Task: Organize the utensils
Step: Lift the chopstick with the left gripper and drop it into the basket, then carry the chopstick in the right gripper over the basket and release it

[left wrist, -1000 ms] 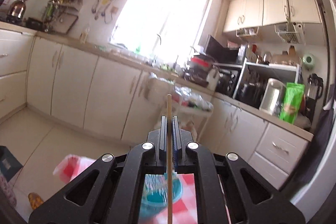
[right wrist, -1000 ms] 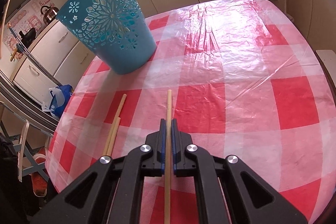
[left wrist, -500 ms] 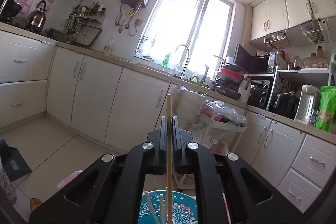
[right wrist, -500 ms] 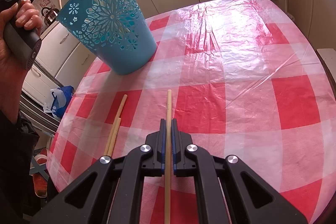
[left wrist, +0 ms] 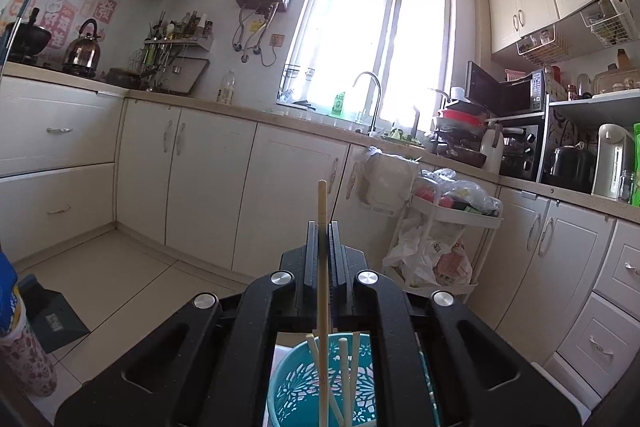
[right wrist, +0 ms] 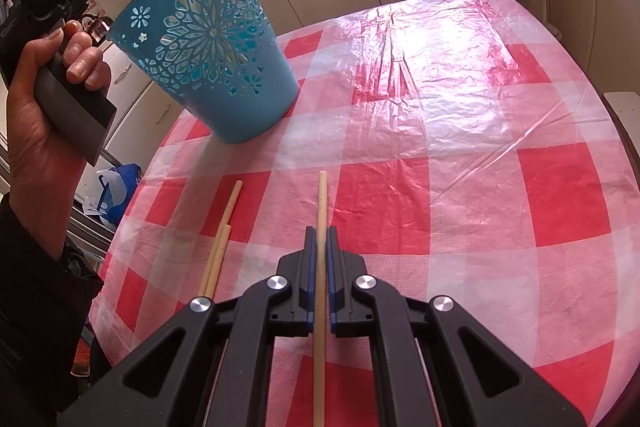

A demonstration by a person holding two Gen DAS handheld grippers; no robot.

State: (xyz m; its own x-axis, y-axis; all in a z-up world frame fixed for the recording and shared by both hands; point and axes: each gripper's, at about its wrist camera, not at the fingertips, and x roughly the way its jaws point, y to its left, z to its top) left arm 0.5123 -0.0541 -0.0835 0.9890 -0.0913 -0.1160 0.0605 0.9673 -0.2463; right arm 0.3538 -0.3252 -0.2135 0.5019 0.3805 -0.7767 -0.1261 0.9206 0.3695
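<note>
Left gripper (left wrist: pixel 323 227): jaws closed tight on a chopstick (left wrist: pixel 322 267), which runs through them along the frame's vertical, top end poking up past the jaw tips at centre, lower end reaching down over the mouth of the blue cup (left wrist: pixel 288 383) at bottom centre. Several pale sticks already stand in that cup, leaning against its wall. Step in hand, as I judge it: dropping this chopstick into the cup. The next move calls for the lower tip to clear the rim, then a release so it falls among the others. Right gripper (right wrist: pixel 319 233): jaws likewise closed on a second chopstick (right wrist: pixel 321 203), long axis straight along the fingers, tip pointing toward the upper frame over the checked desk (right wrist: pixel 480 147). Two more chopsticks (right wrist: pixel 222 239) lie flat on the desk at lower left, side by side, pointing up-frame toward the cup. In the right view the cup stands at upper left, with the left hand (right wrist: pixel 44 99) beside it.
</note>
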